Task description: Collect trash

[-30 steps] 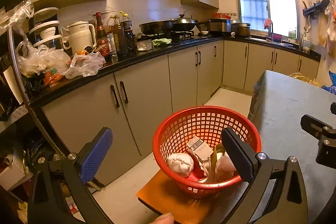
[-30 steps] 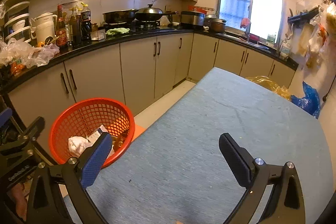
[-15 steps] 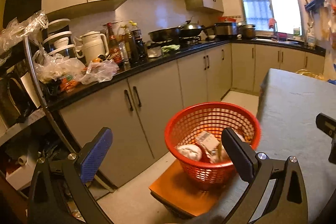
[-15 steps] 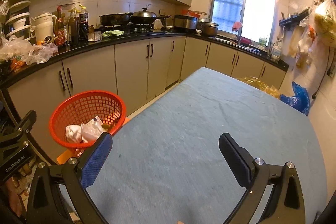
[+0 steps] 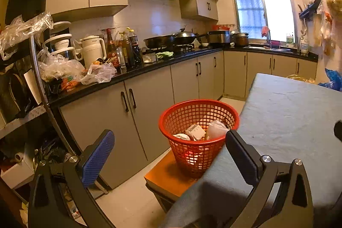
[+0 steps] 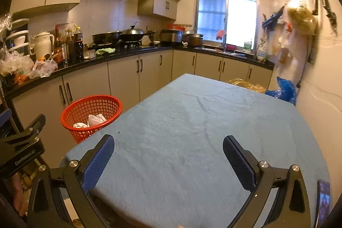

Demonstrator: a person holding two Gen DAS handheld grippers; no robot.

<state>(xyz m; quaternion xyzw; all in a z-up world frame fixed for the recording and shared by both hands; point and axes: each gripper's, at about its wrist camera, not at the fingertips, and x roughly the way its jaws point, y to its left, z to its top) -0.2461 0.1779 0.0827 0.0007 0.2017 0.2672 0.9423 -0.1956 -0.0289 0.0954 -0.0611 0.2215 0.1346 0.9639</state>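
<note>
A red mesh basket (image 5: 198, 136) stands on an orange stool (image 5: 166, 176) at the left edge of the blue-grey table (image 5: 288, 121). Crumpled white paper and a small carton (image 5: 195, 131) lie inside it. The same basket (image 6: 92, 114) shows at the left in the right wrist view, with white paper (image 6: 96, 120) in it. My left gripper (image 5: 168, 153) hangs open and empty, back from the basket. Over the near part of the table (image 6: 192, 121), my right gripper (image 6: 168, 155) is open with nothing between its fingers.
A black counter (image 5: 132, 74) with plastic bags, bottles, a kettle and pans runs along the left and far walls over beige cabinets. Blue bag (image 6: 284, 91) and yellow bag (image 6: 245, 83) lie beyond the table's far end. A phone (image 6: 322, 202) rests at the table's near right corner.
Both grippers have pulled back and risen, so the basket looks smaller and farther in both views. Both stay open and empty. The basket's contents are unchanged.
</note>
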